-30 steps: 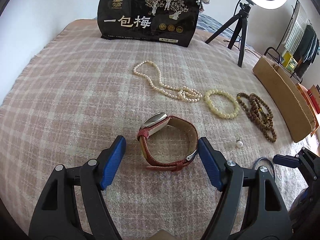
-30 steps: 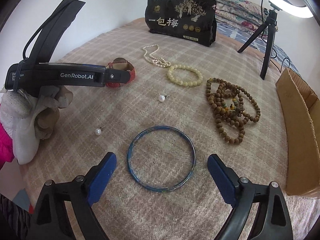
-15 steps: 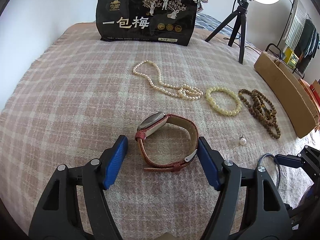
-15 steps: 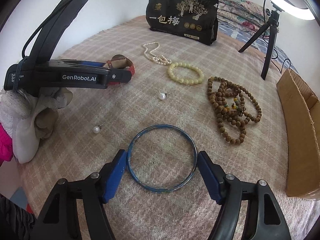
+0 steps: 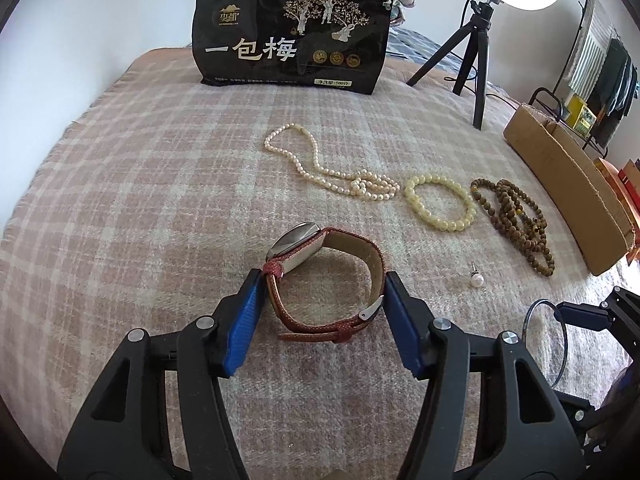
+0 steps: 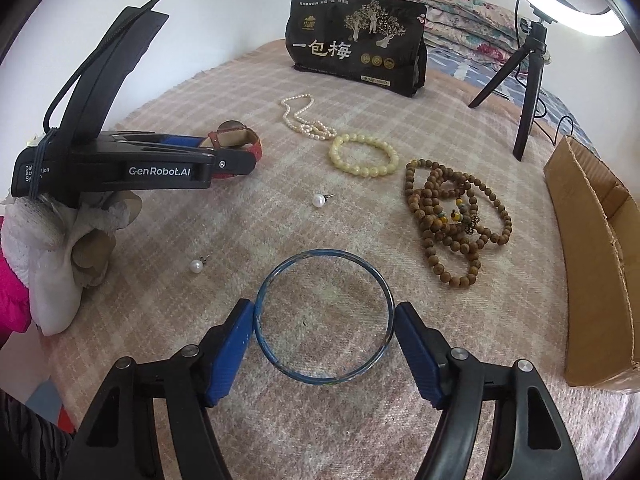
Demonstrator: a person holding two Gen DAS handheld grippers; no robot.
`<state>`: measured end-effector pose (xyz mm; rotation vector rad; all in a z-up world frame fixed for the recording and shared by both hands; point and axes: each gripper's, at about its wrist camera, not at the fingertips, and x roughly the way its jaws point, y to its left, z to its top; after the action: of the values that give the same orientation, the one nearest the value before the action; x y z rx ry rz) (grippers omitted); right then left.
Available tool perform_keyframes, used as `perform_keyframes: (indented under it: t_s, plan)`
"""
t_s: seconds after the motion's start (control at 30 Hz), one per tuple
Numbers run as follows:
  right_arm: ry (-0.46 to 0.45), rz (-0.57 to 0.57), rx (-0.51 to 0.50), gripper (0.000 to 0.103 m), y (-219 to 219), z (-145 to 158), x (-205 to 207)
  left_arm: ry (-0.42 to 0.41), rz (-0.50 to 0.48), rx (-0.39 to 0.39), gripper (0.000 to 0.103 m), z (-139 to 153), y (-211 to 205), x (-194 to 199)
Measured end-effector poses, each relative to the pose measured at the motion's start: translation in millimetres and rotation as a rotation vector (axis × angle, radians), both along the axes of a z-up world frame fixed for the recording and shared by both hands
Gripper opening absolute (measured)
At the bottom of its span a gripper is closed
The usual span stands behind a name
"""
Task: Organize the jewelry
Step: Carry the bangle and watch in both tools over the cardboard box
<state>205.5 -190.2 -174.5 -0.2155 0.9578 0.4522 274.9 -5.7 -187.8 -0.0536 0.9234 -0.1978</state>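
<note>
left gripper (image 5: 324, 312) jaws closing on the red-strap watch (image 5: 326, 280), pads touching the strap, dial turned away and unreadable. right gripper (image 6: 324, 344) clamps the blue bangle (image 6: 324, 316) on the plaid blanket (image 6: 240, 220). left gripper casing reads "genrobot.ai"; black bag (image 6: 356, 40) "一包梅".

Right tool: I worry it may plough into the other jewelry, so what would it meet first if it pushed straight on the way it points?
The right tool points steeply down with the thin blue bangle between its pads, so it would probably meet the pink plaid blanket inside that ring first.
</note>
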Motion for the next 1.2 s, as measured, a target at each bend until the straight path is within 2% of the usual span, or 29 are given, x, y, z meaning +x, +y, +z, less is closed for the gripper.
perform_keyframes:
  t_s: [0.6,1.2]
  plan:
    - [-0.057,-0.058,0.065,0.073,-34.1,33.3,-18.7,-0.069,-0.012,-0.009,0.060,37.6,-14.6,-17.1]
    - [-0.142,-0.183,0.076,0.073,-106.9,76.9,-27.4,-0.151,-0.121,-0.026,0.060,83.0,-74.2,-19.4]
